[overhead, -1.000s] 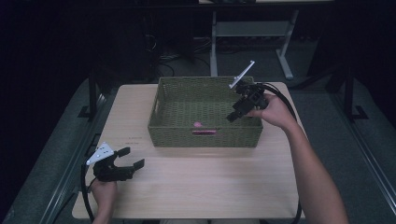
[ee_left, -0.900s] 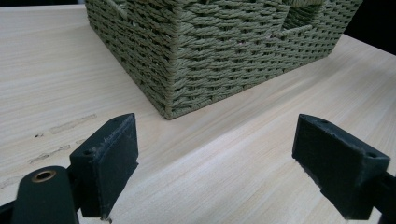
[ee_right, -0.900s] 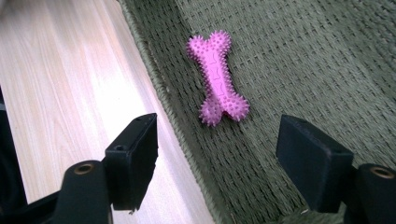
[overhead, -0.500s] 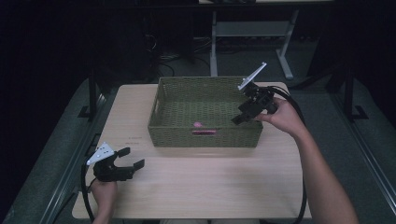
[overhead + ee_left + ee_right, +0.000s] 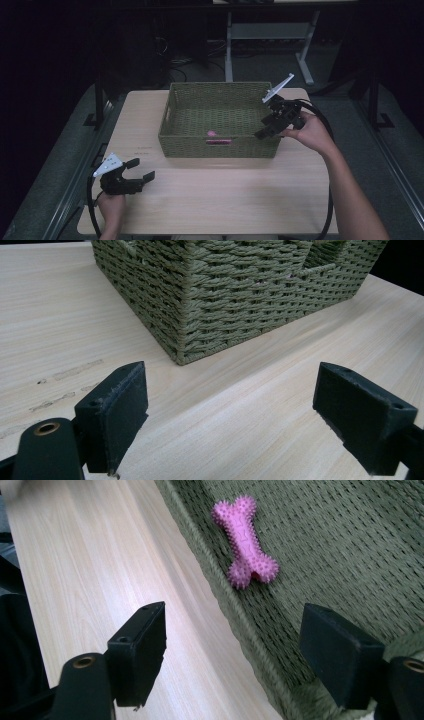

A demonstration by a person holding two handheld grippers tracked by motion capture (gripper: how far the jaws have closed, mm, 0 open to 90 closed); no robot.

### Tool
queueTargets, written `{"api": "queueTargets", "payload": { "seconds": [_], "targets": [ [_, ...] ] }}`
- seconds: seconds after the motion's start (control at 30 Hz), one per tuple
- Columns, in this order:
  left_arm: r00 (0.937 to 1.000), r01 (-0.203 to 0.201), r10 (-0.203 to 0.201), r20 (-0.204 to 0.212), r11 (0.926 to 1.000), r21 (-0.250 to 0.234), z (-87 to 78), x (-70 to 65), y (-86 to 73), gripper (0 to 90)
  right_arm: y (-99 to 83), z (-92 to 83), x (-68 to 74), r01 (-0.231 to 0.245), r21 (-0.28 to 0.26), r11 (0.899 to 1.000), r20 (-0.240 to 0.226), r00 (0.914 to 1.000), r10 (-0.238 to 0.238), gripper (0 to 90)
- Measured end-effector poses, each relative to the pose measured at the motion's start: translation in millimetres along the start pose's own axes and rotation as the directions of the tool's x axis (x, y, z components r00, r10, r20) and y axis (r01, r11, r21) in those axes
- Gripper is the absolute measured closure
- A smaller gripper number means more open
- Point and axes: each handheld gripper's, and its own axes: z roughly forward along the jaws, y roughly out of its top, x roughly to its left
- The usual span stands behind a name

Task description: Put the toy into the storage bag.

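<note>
The pink bone toy (image 5: 245,542) is lying on the floor of the green woven basket (image 5: 172,100), near its front wall. The right gripper (image 5: 272,128) is being held over the basket's right near corner, its jaws having just been opening and standing apart with nothing between them. The left gripper (image 5: 141,170) is being rested on the table (image 5: 240,190) at the near left, jaws apart and empty.

- The basket (image 5: 218,145) stands at the far middle of the counter (image 5: 225,195); its woven walls block any level approach.
- Inside the basket, only a pink bone toy (image 5: 244,542) lies by the near wall.
- Bare counter lies near of the basket.
</note>
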Motion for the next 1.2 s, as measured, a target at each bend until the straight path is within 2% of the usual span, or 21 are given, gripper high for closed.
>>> {"api": "queueTargets", "payload": {
  "seconds": [0.43,0.7,1.2],
  "targets": [
    [1.0,-0.003,0.003,0.0,1.0,0.001,0.2,-0.4,0.0,13.9,-17.5,-2.2,11.6,0.013,-0.017,1.0,0.01,0.9999,-0.012,26.2],
    [1.0,-0.003,0.003,-0.001,1.0,-0.002,-0.4,-0.8,-0.2,13.9,-33.4,-1.2,18.5,0.011,-0.035,0.999,0.0,0.9999,-0.011,26.2],
    [1.0,-0.003,0.003,-0.003,1.0,-0.002,-0.4,-0.9,-0.1,13.9,-61.2,4.2,28.8,-0.002,-0.029,1.0,-0.006,1.0,0.002,25.0]
  ]
}}
